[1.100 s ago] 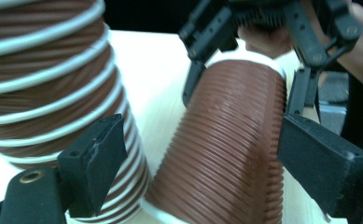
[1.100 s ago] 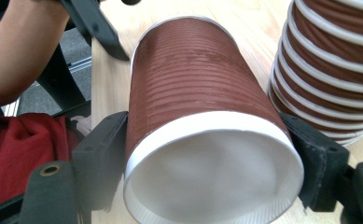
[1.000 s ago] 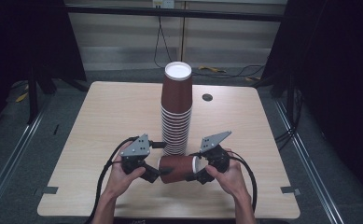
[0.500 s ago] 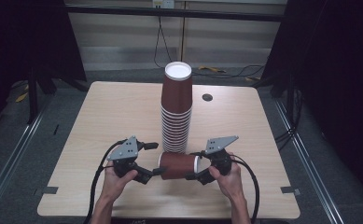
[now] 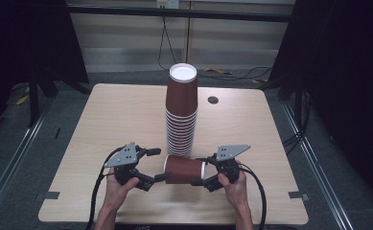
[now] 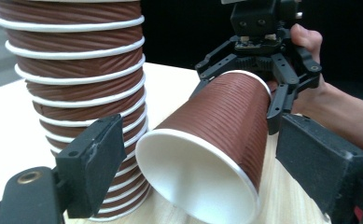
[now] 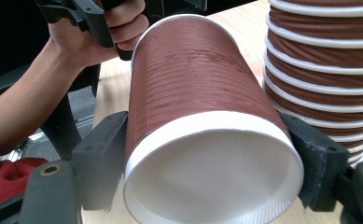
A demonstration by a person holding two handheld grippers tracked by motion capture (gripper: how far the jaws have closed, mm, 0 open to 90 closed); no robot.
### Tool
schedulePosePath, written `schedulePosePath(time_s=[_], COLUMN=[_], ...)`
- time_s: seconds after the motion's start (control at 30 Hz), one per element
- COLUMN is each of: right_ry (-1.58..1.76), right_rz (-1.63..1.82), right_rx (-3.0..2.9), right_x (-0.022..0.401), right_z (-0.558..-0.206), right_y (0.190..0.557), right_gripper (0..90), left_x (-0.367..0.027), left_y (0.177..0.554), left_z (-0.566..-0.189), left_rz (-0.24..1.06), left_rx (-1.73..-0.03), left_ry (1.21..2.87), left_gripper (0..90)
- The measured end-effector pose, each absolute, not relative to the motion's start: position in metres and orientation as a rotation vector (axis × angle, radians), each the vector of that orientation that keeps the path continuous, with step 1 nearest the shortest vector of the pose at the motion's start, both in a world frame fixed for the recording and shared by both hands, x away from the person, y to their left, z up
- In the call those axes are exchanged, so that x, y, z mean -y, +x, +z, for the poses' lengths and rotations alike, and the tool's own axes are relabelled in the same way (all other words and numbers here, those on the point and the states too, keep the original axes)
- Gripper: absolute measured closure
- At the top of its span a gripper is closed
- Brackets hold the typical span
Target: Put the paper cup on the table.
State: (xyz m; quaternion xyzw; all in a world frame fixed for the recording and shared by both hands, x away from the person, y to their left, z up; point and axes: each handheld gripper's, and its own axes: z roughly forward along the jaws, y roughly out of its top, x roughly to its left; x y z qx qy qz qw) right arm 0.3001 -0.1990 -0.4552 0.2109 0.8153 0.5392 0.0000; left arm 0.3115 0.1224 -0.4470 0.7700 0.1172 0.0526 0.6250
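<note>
A tall stack of upturned brown ribbed paper cups stands mid-table, also close by in the left gripper view and the right gripper view. One brown cup lies on its side in front of the stack, low over the table. My right gripper is shut on its rim end, and both pads press the white rim. My left gripper stands open at the cup's base. Its jaws flank the base, with a slim gap on each side.
The wooden table has a small dark round hole behind the stack to the right. Black cables trail from both grippers toward the front edge. Dark curtains and floor rails flank the table.
My left gripper has slid a little to the left, away from the cup's base. My right gripper has sunk slightly with the cup in it. The stack has not moved.
</note>
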Motion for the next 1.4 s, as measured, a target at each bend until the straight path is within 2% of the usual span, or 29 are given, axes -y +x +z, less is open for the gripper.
schedulePosePath(time_s=[0.6,0.93,1.4], right_ry=[0.59,0.56,0.536], right_rz=[1.835,1.876,1.911], right_rx=[-2.498,-2.483,-2.474], right_x=[0.2,0.199,0.198], right_z=[-0.454,-0.452,-0.452], right_y=[0.297,0.293,0.293], right_gripper=[22.6,22.7,22.6], left_x=[-0.121,-0.108,-0.095], left_y=[0.311,0.308,0.309], left_z=[-0.454,-0.461,-0.463], left_rz=[0.078,0.072,0.041], left_rx=[-0.237,-0.232,-0.203], left_ry=[1.758,1.78,1.775], left_gripper=[14.6,0.7,0.8])
